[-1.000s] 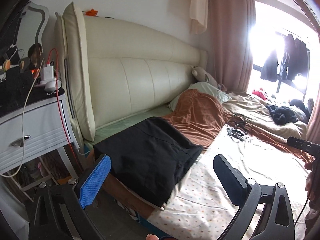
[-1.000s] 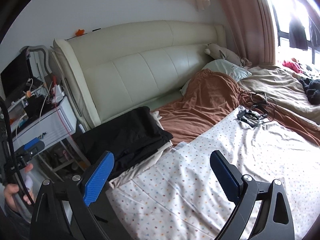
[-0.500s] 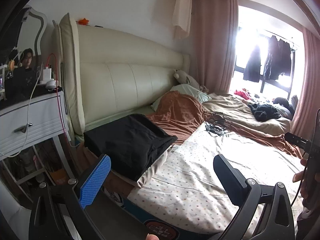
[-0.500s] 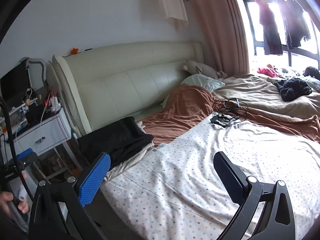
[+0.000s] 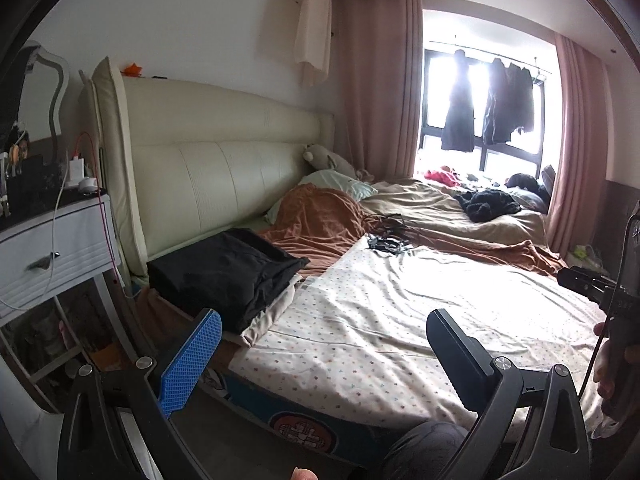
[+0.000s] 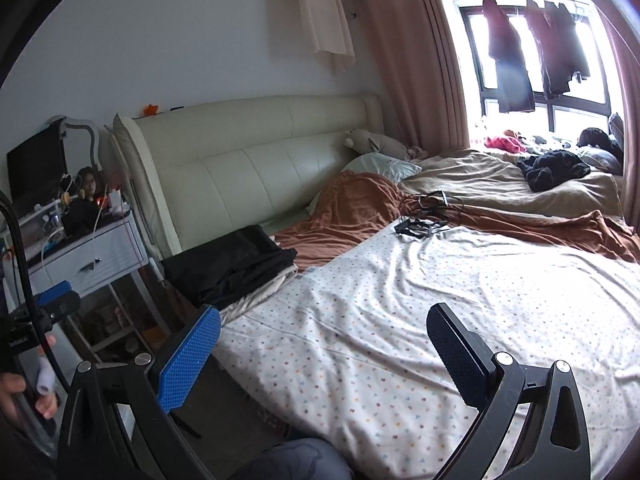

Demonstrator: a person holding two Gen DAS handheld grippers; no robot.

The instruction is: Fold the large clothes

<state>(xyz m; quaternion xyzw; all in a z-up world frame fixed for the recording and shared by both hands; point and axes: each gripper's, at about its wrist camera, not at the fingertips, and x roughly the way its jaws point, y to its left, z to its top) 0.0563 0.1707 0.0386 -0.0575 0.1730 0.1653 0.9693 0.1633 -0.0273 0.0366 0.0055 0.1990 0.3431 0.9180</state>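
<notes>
One folded stack of black clothes (image 5: pixel 228 270) is seen at the near left corner of the bed (image 5: pixel 400 320), close to the cream headboard (image 5: pixel 224 172); it rests on a pale folded cloth (image 5: pixel 268 316) that shows under its near edge. The spotted sheet (image 6: pixel 420 300) to the right of the stack lies rumpled, and a brown blanket (image 5: pixel 320 220) is bunched just behind it. A tangle of cables (image 6: pixel 420 226) lies farther along the sheet, and a dark garment (image 6: pixel 552 168) is heaped at the far side near the window (image 6: pixel 560 80).

The left gripper (image 5: pixel 320 356) is held off the near edge of the bed, pointed slightly downward across it, with its jaws spread wide and nothing between them. The right gripper (image 6: pixel 320 354) is held in a like pose further right, over the near part of the sheet, jaws likewise wide apart and empty. Neither touches the clothes. The person's left hand (image 6: pixel 24 392) is seen wrapped around a handle at the left edge of the right view, and the right hand (image 5: pixel 612 364) at the right edge of the left view. A white nightstand (image 5: pixel 52 248) stands left of the bed.
</notes>
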